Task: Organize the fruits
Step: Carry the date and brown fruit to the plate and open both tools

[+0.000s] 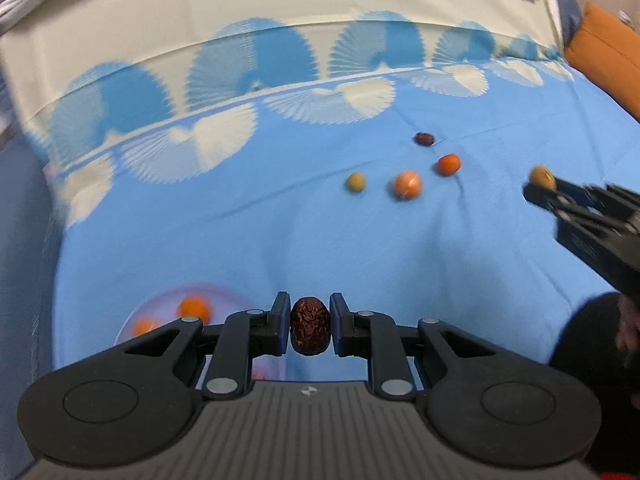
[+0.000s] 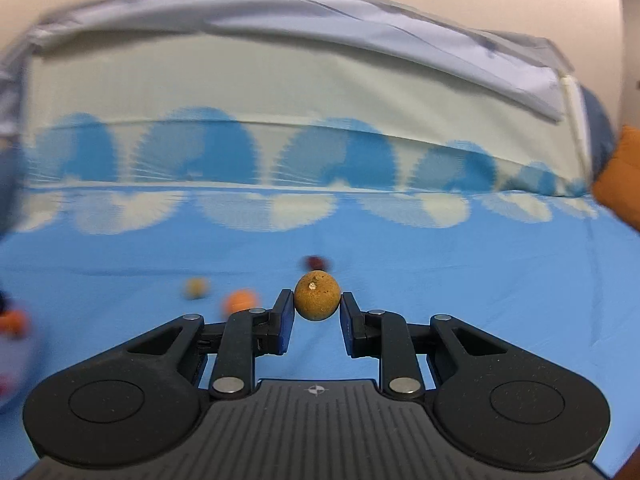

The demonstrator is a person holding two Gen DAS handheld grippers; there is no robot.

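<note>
While my left tongs (image 1: 310,330) clamp a wrinkled dark-red date (image 1: 310,331) above the blue bedsheet (image 1: 280,216), its long axis stands upright between the pads, running near to far along the fingers. Its skin is glossy and deeply creased. My right tongs (image 2: 318,312) are closed on a round, tan, rough-skinned fruit (image 2: 317,297), stem scar facing me, gripped near the fingertips. From the left view the same tongs show at the right edge, lifted clear of the bed. Nothing blocks either fruit. Farther out on the sheet lie a second date (image 1: 424,139), a small orange fruit (image 1: 449,164), a paler orange one (image 1: 407,185) and a green-yellow one (image 1: 355,182), all apart. Near left, a pale plate (image 1: 160,300) holds two orange fruits (image 1: 194,308). An orange cushion (image 1: 608,52) sits far right.
</note>
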